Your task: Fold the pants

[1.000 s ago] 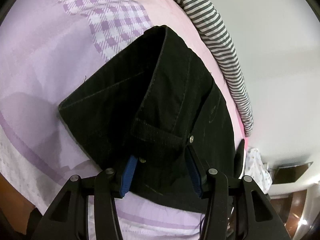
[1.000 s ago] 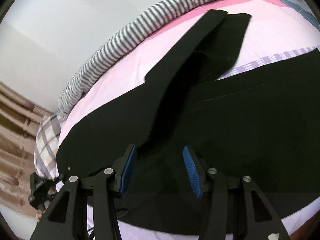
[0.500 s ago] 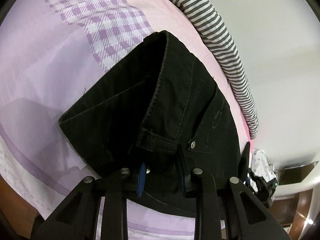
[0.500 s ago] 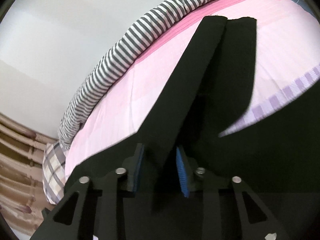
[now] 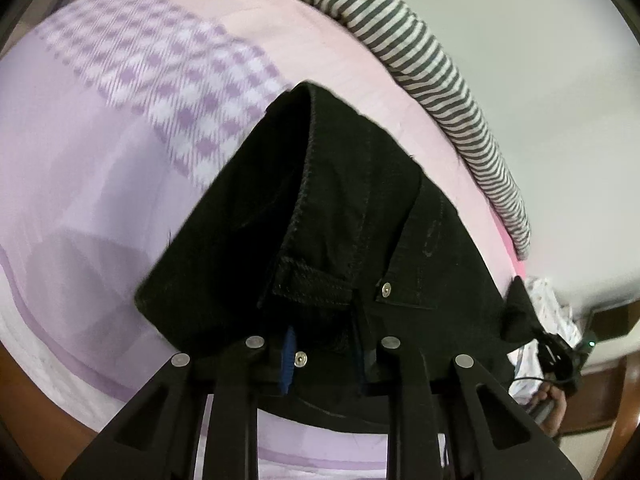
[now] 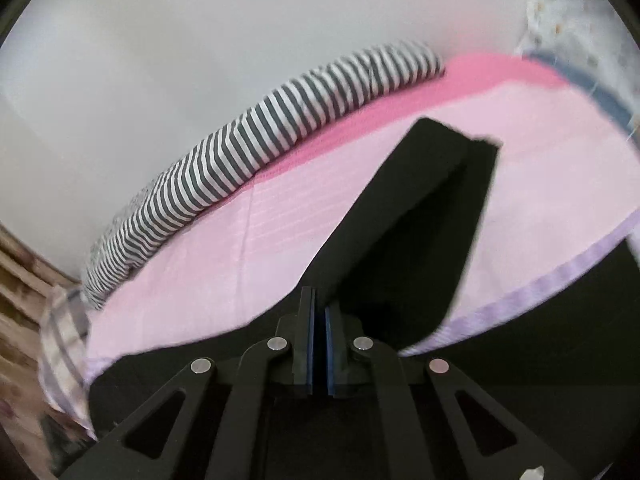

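A big bed sheet (image 5: 100,184) covers the bed. It is light purple on one side and soft pink on the other. A patch of purple and white checks (image 5: 168,92) sits on the purple part. A darker pink band (image 6: 400,100) runs along the far edge of the pink part.

A long roll of cloth with grey and white stripes (image 6: 280,128) lies along that far edge, right by the plain white wall (image 6: 200,40). A checked pillow (image 6: 60,344) lies at one end of the striped roll, at the corner of the bed. A white spotted cloth (image 5: 548,300) lies past the other end.
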